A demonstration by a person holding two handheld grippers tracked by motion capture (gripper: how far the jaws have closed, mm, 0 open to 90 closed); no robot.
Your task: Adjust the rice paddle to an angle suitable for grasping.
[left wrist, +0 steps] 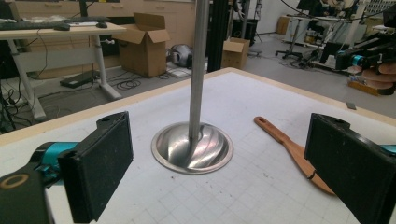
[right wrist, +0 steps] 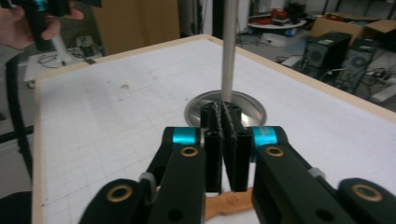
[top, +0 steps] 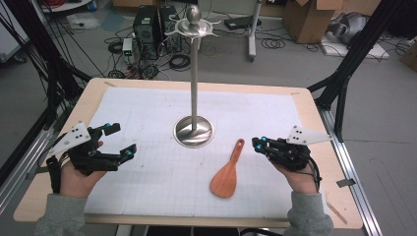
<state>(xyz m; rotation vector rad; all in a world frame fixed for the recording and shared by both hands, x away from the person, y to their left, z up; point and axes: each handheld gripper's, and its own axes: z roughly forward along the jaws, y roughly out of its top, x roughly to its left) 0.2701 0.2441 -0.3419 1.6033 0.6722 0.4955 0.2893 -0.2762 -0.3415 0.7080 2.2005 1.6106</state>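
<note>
Left side of the table: the left gripper is held in the person's left hand above the white grid mat. Its jaws are spread wide and released, with nothing between the pads. In the left gripper view, the two black pads frame the stand base and the spatula handle, both well apart from them.

Centre: a metal stand rises upright from a round, polished base resting on the mat. A hooked ring and a ball finial sit at the top of the pole.

Right of centre: the wooden spatula lies flat on the mat, just beside the base. Its handle end, with a hanging hole, points toward the base; its blade points toward the person's edge of the table.

Right side: the right gripper is held in the person's right hand, near the spatula handle but apart from it in the high view. Its jaws are clenched together, pad against pad, with nothing gripped. In the right gripper view, the closed pads sit above part of the spatula and point toward the stand pole.
</note>
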